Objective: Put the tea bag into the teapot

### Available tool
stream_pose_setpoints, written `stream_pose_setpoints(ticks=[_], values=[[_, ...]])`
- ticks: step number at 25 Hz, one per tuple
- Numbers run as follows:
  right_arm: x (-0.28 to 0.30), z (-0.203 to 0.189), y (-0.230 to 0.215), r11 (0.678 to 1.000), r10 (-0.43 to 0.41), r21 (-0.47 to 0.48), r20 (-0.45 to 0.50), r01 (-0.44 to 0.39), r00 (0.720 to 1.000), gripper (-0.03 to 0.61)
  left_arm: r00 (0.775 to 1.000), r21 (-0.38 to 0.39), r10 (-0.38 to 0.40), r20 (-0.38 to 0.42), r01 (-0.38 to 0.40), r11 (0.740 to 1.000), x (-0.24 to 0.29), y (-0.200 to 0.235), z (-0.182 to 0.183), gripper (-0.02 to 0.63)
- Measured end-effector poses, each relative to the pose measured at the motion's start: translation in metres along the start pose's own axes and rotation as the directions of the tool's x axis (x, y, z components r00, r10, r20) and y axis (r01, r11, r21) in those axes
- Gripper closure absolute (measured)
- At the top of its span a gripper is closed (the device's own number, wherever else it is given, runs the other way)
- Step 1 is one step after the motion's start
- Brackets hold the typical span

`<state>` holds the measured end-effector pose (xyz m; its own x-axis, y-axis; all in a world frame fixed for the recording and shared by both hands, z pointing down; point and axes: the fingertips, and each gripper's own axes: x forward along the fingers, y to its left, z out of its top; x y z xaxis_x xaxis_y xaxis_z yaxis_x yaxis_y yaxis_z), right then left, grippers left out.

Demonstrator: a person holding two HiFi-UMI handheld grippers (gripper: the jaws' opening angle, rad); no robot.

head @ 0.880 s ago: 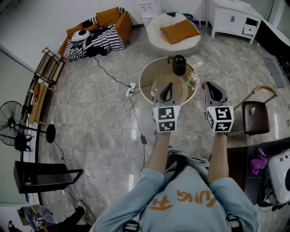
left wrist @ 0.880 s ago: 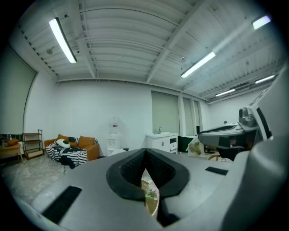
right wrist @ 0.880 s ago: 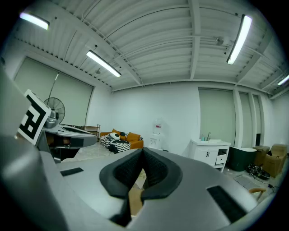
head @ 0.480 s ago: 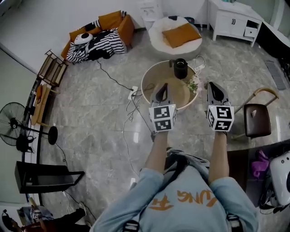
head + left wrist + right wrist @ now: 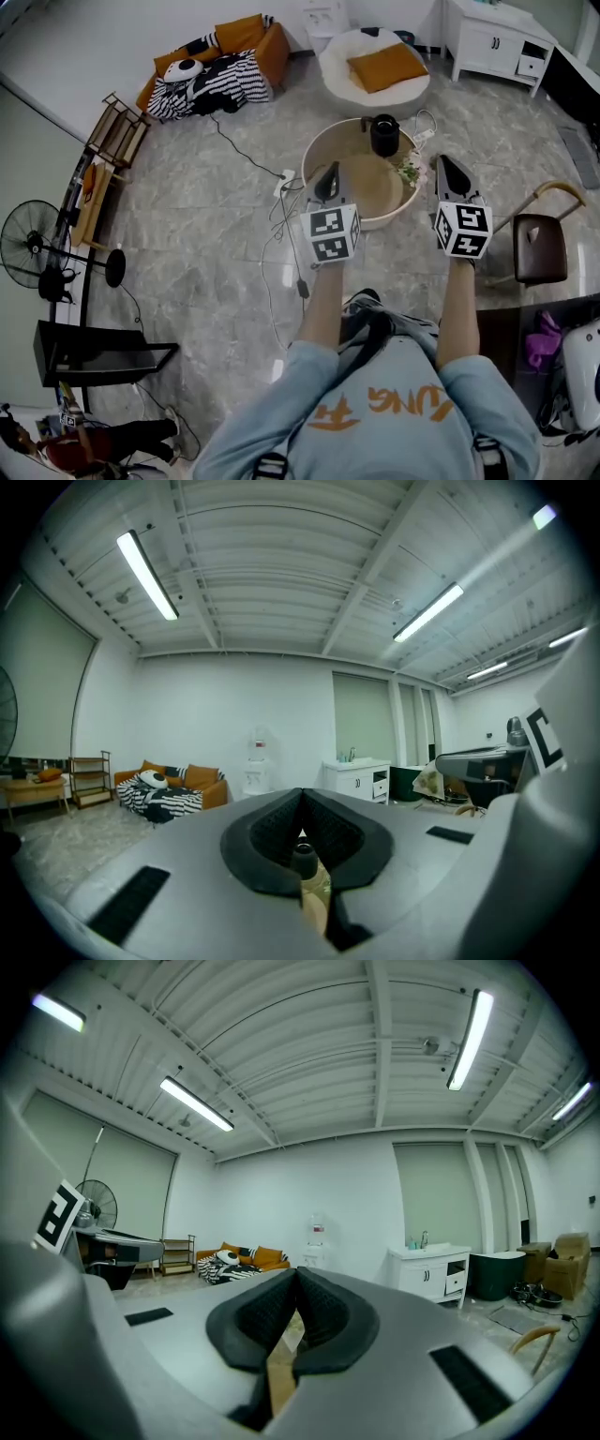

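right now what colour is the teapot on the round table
Black. The teapot shows best in the head view.

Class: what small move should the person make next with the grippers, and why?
Probably open the right gripper and bring it down toward the round table: both it and the left gripper are shut and empty, and the black teapot stands untouched.

Light blue shirt (image 5: 375, 417) with orange lettering; grey left gripper (image 5: 330, 171) and right gripper (image 5: 443, 161), each carrying a black-and-white marker cube (image 5: 330, 234).
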<state>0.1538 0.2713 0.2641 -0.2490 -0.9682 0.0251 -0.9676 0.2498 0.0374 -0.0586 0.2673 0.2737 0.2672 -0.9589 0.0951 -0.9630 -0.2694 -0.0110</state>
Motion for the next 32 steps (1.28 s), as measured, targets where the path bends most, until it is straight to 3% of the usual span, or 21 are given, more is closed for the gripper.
stream_pose_setpoints(ticks=[10, 20, 25, 32], values=[[0.026, 0.016, 0.010, 0.999, 0.033, -0.014, 0.025, -0.033, 0.999, 0.566, 0.999, -0.015, 0.029, 0.027, -0.029, 0.999, 0.016, 0.028, 0.012, 0.589], [0.086, 0.024, -0.026, 0.998, 0.010, -0.060, 0.018, -0.009, 1.000, 0.566, 0.999, -0.072, -0.005, 0.031, 0.007, 0.997, 0.103, 0.034, 0.009, 0.589], [0.129, 0.008, -0.040, 0.999, 0.004, -0.035, -0.024, -0.005, 1.000, 0.566, 1.000, -0.076, -0.030, -0.007, 0.029, 0.997, 0.151, 0.035, -0.001, 0.589], [0.203, -0.037, -0.034, 0.999, 0.052, 0.014, -0.112, -0.051, 0.992, 0.566, 0.992, -0.083, -0.032, -0.119, 0.022, 0.996, 0.208, 0.058, -0.043, 0.589]])
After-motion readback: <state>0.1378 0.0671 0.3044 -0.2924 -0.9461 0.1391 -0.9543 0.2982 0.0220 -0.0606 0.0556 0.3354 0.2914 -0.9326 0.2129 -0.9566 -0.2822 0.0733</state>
